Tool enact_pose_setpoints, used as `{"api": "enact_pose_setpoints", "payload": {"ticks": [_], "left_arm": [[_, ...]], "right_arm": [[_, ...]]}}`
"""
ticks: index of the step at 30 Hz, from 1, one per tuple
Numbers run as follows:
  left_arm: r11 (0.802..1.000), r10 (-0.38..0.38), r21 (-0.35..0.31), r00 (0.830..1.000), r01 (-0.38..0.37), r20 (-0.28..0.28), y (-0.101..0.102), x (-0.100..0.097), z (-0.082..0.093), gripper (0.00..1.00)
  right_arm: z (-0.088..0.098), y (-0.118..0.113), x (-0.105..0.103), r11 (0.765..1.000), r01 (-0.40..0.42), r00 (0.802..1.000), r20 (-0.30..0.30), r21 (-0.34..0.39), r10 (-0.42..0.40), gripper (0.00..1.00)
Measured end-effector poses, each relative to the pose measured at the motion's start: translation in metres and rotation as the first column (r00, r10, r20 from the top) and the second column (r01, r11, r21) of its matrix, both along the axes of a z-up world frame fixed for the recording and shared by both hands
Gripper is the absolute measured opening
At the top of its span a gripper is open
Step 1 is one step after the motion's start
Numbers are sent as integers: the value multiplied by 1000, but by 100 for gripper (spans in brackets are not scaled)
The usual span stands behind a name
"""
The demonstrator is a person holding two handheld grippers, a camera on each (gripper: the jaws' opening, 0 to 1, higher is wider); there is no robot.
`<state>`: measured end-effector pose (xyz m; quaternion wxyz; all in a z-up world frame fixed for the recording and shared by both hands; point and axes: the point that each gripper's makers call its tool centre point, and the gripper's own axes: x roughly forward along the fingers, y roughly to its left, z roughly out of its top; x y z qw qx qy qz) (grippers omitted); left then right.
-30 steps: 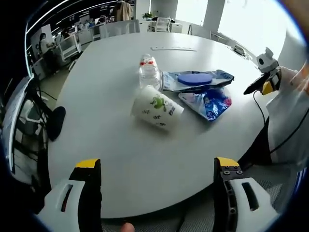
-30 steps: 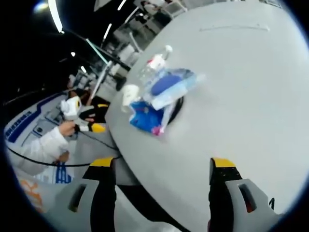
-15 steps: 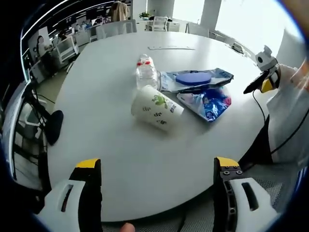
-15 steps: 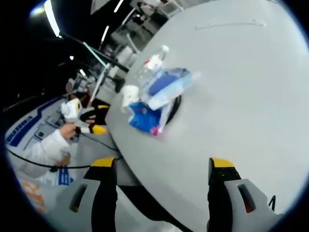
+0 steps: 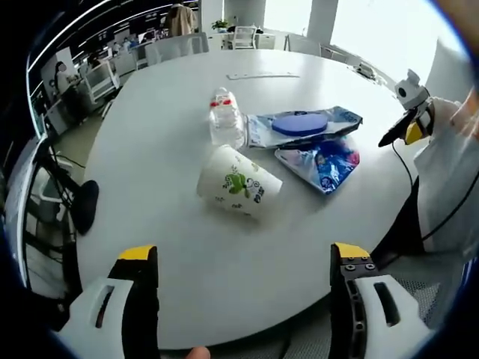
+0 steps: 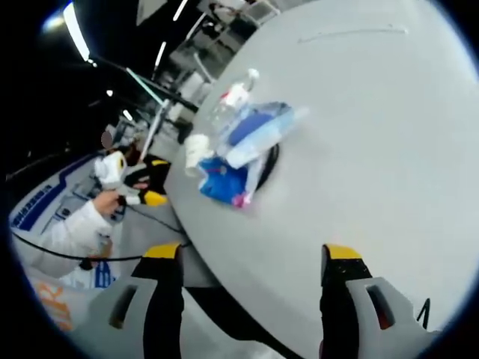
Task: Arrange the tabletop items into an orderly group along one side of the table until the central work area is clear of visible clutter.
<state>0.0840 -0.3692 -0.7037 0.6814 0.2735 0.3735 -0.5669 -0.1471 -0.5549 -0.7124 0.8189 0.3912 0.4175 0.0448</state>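
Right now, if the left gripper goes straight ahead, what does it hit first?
Probably the cup, lying on its side on the table, between the open left gripper's jaws; the bottle lies beyond. Depth is uncertain.

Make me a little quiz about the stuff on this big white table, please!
1. True or false: the paper cup stands upright.
2. Which thing lies on the pale wrapper? A) dark blue lid B) spoon C) phone
3. Fill in: the left tool is ___ and holds nothing.

Key:
1. False. It lies on its side on the table, near the water bottle.
2. A.
3. Open. Its jaws stand wide apart, short of the cup.
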Motion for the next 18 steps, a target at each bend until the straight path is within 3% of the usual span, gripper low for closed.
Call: {"api": "enact_pose_setpoints", "payload": {"ticks": [11, 18], "left_arm": [[1000, -8, 5, 1000, 8, 16, -3, 5, 0, 97], [1000, -25, -9, 998, 26, 51, -19, 7, 1, 94]], "right_arm": [[-1, 0, -2, 1000, 5, 1000, -6, 20, -5, 72], [-1, -1, -1, 999, 17, 1000, -4, 36, -17, 71]]}}
